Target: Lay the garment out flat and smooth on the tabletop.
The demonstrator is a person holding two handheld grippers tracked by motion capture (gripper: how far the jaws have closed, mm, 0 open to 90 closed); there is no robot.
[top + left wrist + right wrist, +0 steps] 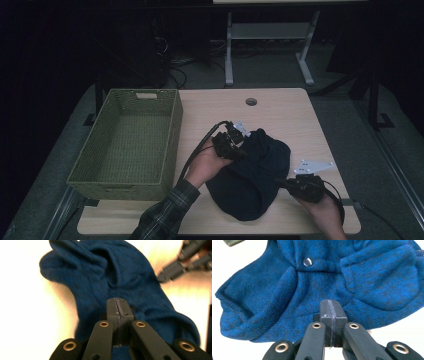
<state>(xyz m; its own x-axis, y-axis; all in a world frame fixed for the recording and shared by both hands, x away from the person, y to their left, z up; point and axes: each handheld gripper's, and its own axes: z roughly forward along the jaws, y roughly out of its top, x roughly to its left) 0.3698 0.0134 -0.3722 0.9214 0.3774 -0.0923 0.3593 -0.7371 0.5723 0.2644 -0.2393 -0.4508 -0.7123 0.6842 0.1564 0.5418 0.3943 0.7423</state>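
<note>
Near the lower centre of the high view, a dark blue knit garment (252,175) lies on your bench (280,107); your left claw (239,145) and right claw (281,183) are both clenched on its fabric.

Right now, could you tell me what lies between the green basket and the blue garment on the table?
In the high view, the person's left hand with the left gripper lies between the green basket and the blue garment.
</note>
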